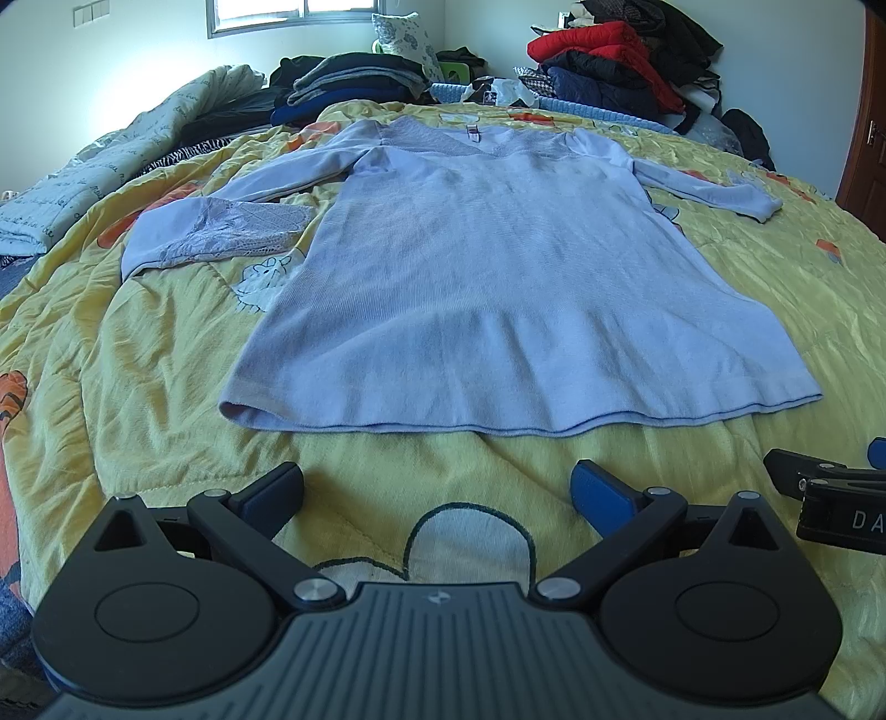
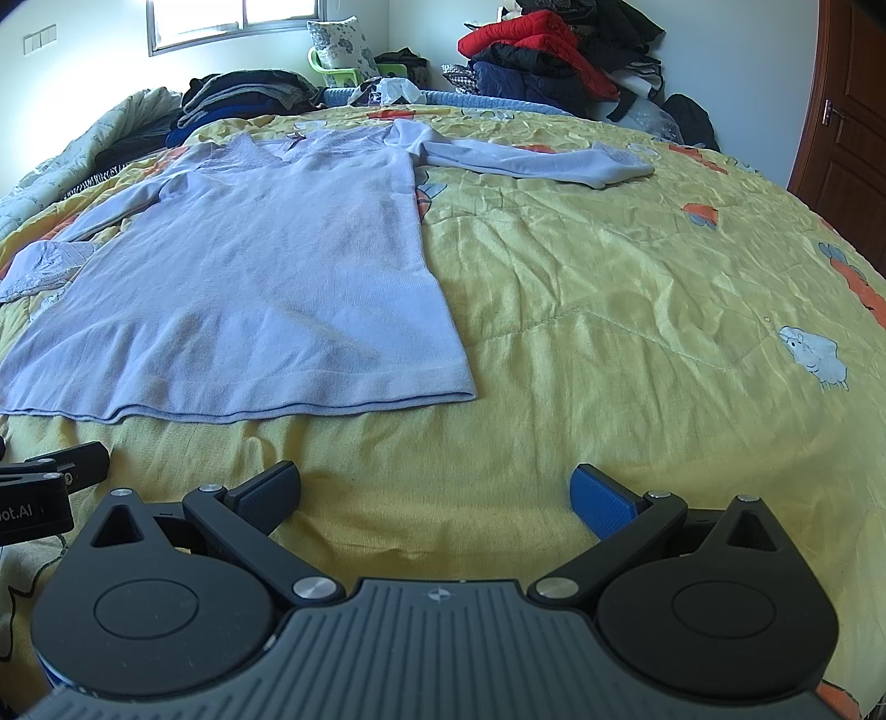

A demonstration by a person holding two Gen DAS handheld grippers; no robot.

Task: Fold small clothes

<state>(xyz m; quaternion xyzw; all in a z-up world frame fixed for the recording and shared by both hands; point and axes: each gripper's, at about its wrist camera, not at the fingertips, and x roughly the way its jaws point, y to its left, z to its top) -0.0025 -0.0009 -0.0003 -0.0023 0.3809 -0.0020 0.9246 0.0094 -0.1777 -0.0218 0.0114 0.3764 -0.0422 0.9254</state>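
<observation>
A pale lavender long-sleeved sweater (image 1: 498,277) lies flat on the yellow quilt (image 1: 138,360), hem nearest me, neck at the far end, both sleeves spread out. My left gripper (image 1: 437,487) hovers open just short of the hem, nothing between its fingers. In the right wrist view the same sweater (image 2: 249,277) lies to the left, its right sleeve (image 2: 531,158) stretched across the quilt (image 2: 637,332). My right gripper (image 2: 434,490) is open and empty, below the hem's right corner. Each gripper shows at the edge of the other's view.
Folded dark clothes (image 1: 343,83) and a rolled quilt (image 1: 111,149) crowd the far left of the bed. A heap of red and black jackets (image 1: 609,61) sits at the far right. A wooden door (image 2: 841,138) stands on the right, a window (image 2: 232,22) behind.
</observation>
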